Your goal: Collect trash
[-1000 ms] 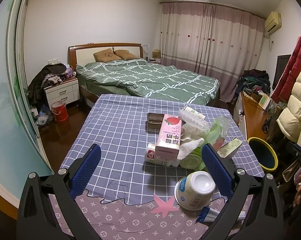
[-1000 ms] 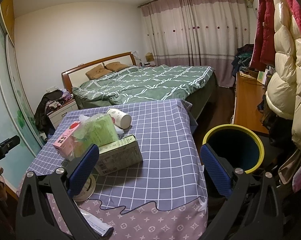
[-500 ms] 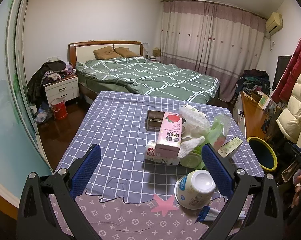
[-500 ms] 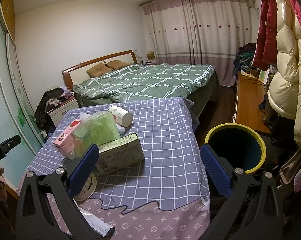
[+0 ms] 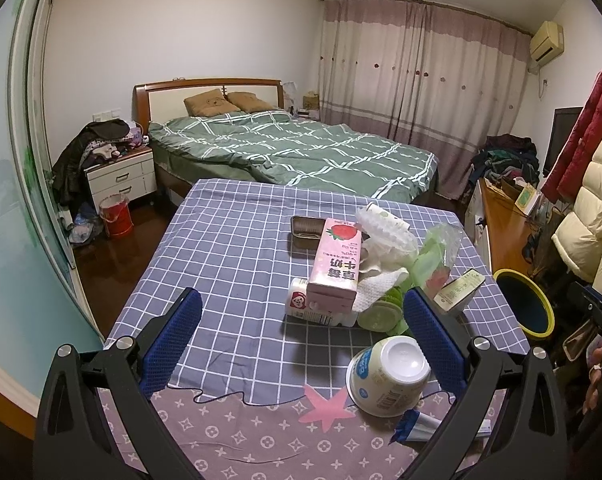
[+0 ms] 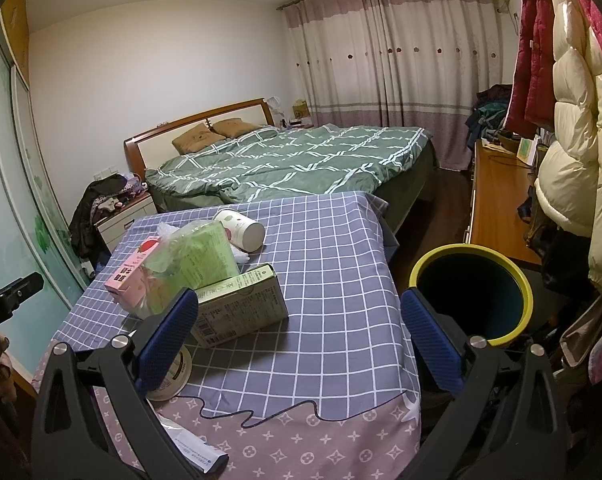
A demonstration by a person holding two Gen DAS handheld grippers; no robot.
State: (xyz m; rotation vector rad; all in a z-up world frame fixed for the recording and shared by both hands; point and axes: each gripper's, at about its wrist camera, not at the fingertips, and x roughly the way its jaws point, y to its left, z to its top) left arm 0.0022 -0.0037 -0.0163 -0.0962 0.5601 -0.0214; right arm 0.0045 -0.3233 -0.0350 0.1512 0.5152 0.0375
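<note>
Trash lies in a pile on the checked tablecloth (image 5: 229, 264): a pink strawberry milk carton (image 5: 336, 264), a small white bottle (image 5: 301, 303), crumpled plastic bags (image 5: 433, 256), a green box (image 6: 241, 304), an upturned white cup (image 5: 393, 372) and a tube (image 5: 425, 426). My left gripper (image 5: 301, 340) is open and empty, above the table's near edge. My right gripper (image 6: 299, 332) is open and empty, above the table's right part. A yellow-rimmed bin (image 6: 471, 292) stands on the floor right of the table.
A bed (image 5: 293, 152) lies beyond the table. A nightstand (image 5: 119, 178) and red bucket (image 5: 116, 216) stand at the left. A wooden desk (image 6: 497, 196) and hanging coats (image 6: 573, 120) are on the right. A lying white cup (image 6: 241, 229) rests behind the pile.
Both grippers have drifted slightly, so the views shifted a little. Nothing on the table has moved, and both stay open.
</note>
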